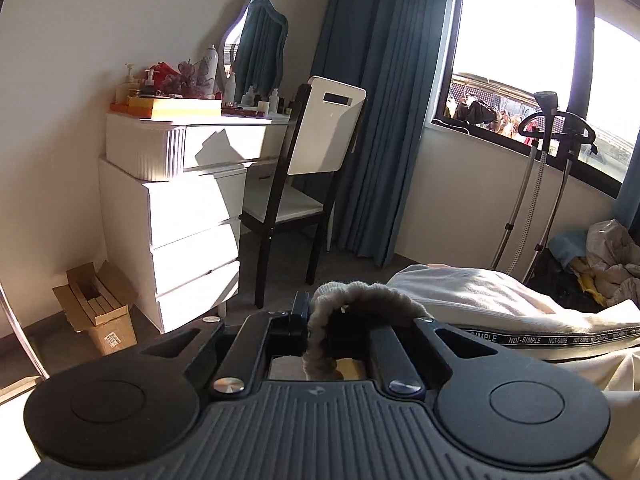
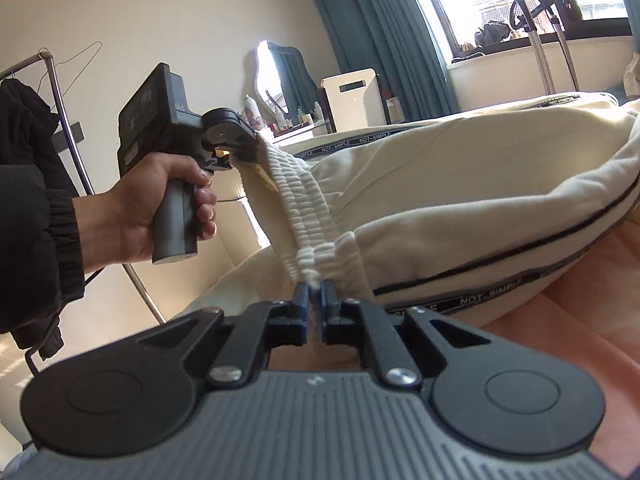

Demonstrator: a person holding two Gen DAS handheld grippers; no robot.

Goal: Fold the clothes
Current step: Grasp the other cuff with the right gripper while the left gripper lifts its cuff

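Note:
Cream jogging trousers (image 2: 460, 184) with a black "NOT-SIMPLE" side stripe hang stretched between both grippers above a pink bed surface (image 2: 568, 320). My right gripper (image 2: 315, 290) is shut on the ribbed elastic waistband (image 2: 304, 216) at its near end. My left gripper (image 2: 250, 148), held by a hand in a black sleeve, is shut on the far end of the same waistband. In the left wrist view the left gripper (image 1: 320, 320) has the bunched waistband (image 1: 360, 300) draped over its fingers, and the trousers (image 1: 500, 304) trail off to the right.
A white dresser (image 1: 180, 208) with bottles and a mirror stands by the wall, a black-and-white chair (image 1: 304, 168) beside it. Blue curtains (image 1: 376, 100) frame the window. A garment steamer stand (image 1: 548, 160), a laundry pile (image 1: 608, 256), a cardboard box (image 1: 96, 312) and a clothes rail (image 2: 60, 120) surround the bed.

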